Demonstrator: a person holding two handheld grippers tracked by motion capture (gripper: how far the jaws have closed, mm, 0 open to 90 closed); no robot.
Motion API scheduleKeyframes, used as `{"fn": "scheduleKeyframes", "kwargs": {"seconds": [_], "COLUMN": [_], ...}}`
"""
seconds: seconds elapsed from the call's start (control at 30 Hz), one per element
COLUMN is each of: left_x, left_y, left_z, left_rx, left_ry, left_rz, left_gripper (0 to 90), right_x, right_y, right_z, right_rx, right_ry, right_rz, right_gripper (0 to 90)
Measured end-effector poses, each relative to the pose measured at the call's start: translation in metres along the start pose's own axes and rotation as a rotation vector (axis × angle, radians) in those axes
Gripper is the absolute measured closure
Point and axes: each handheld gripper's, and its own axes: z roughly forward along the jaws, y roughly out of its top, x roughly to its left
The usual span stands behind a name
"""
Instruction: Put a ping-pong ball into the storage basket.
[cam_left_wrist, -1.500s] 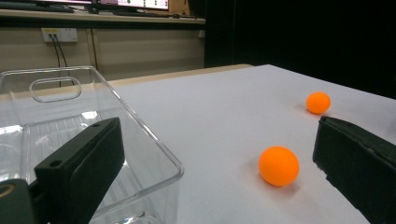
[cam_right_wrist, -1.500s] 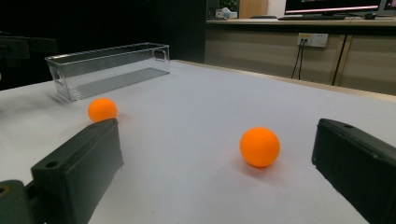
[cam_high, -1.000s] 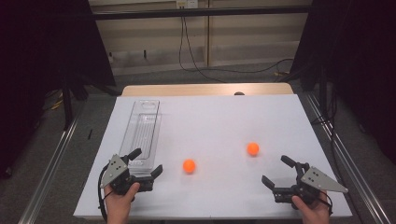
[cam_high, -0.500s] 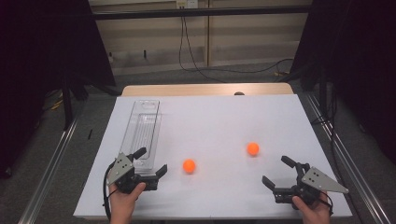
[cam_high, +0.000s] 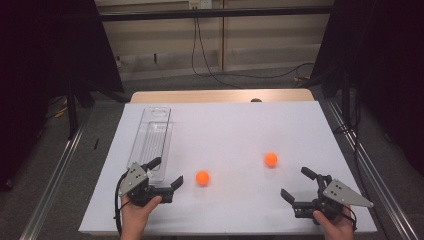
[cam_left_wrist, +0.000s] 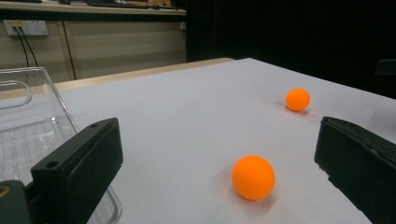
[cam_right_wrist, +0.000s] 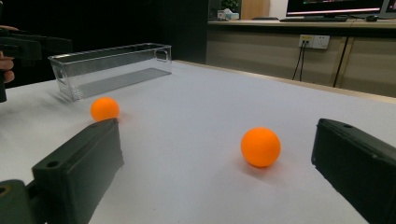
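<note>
Just ahead of the left gripper (cam_high: 167, 172), jaws spread wide, sits the nearer orange ball (cam_high: 202, 177), untouched; the clear tray (cam_high: 150, 145) lies by its left jaw, perhaps touching; the right gripper (cam_high: 299, 183), likewise agape, faces the farther ball (cam_high: 271, 159); its own view shows a monitor (cam_right_wrist: 336, 7) beyond the table (cam_high: 240, 125); bare white surface spreads between both balls and the far edge.

In the left gripper view, the box (cam_left_wrist: 28, 116) is cut off by the left edge and partly hidden behind one jaw. In the high view, both forearms are cut off by the bottom edge.
</note>
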Motion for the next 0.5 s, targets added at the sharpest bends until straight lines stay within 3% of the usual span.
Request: {"fn": "scheduleKeyframes", "kwargs": {"seconds": [0.5], "left_x": [-0.0041], "left_y": [0.0018], "left_z": [0.0076], "left_rx": [0.016], "left_ry": [-0.015], "left_rz": [-0.003], "left_gripper": [1.1], "right_x": [0.0002], "right_y": [-0.0001], "right_z": [-0.0002], "right_rx": [0.001], "right_ry": [0.001], "right_rz": [-0.002], "right_gripper": [1.2]}}
